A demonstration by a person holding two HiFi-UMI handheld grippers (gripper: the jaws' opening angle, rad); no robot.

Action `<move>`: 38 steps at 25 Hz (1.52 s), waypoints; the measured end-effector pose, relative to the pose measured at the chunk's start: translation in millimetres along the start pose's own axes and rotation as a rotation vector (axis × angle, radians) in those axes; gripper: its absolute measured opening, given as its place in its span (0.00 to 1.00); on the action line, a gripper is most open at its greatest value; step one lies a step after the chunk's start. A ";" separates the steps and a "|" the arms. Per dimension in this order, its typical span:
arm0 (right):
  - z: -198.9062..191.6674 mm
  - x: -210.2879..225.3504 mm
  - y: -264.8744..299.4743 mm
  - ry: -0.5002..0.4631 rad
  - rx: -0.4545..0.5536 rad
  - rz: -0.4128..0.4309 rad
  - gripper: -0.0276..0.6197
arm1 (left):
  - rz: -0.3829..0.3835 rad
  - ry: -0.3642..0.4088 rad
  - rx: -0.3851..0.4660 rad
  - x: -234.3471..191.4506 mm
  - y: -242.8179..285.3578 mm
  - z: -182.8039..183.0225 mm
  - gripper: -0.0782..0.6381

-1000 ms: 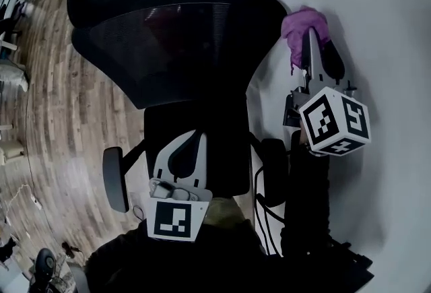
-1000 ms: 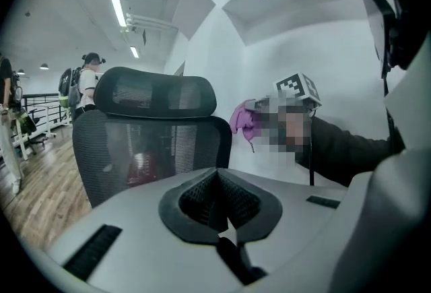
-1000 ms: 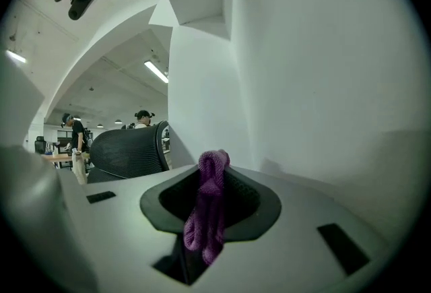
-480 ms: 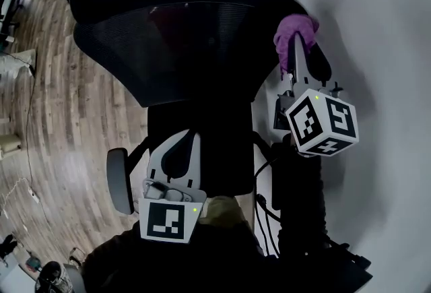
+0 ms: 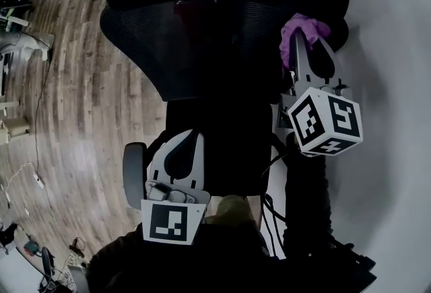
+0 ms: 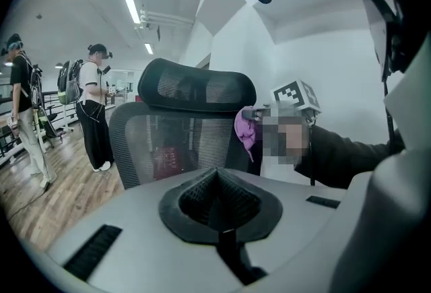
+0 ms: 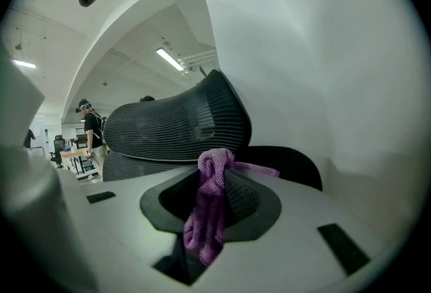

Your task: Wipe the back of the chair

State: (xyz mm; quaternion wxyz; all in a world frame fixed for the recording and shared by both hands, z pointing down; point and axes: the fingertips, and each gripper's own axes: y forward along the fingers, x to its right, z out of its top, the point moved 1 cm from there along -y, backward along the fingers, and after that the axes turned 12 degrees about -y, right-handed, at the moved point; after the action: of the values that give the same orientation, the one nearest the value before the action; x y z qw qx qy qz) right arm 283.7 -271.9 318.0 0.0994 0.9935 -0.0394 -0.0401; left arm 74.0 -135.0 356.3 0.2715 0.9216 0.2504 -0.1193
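I see the black mesh chair [image 5: 202,42] standing on the wood floor [image 5: 81,116]. My left gripper [image 5: 185,143] faces the chair's back, jaws together and empty. My right gripper [image 5: 300,42] clamps the purple cloth [image 5: 304,27] at the backrest's right edge.

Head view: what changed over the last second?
The right gripper, shut on the purple cloth, moved from beside the chair backrest onto its right edge, so the cloth now overlaps the mesh there. The chair backrest also sits further right in frame, so the head camera likely shifted. Unchanged: left gripper low, shut, empty; purple cloth still held.
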 end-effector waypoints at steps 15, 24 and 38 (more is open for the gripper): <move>8.9 -89.0 43.9 -0.020 0.007 0.099 0.18 | 0.110 -0.042 0.030 -81.5 -27.9 14.5 0.12; 20.8 -153.9 67.0 -0.037 0.011 0.167 0.18 | 0.171 -0.081 0.044 -131.5 -52.7 24.8 0.12; 25.1 -237.9 77.9 -0.049 0.021 0.273 0.18 | 0.240 -0.128 0.068 -177.5 -96.6 17.8 0.12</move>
State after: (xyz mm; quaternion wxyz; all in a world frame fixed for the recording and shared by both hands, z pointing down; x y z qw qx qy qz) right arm 39.6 -332.4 326.1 0.0924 0.9786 -0.1770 -0.0501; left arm -128.6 -145.1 362.2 0.2677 0.9441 0.1162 -0.1531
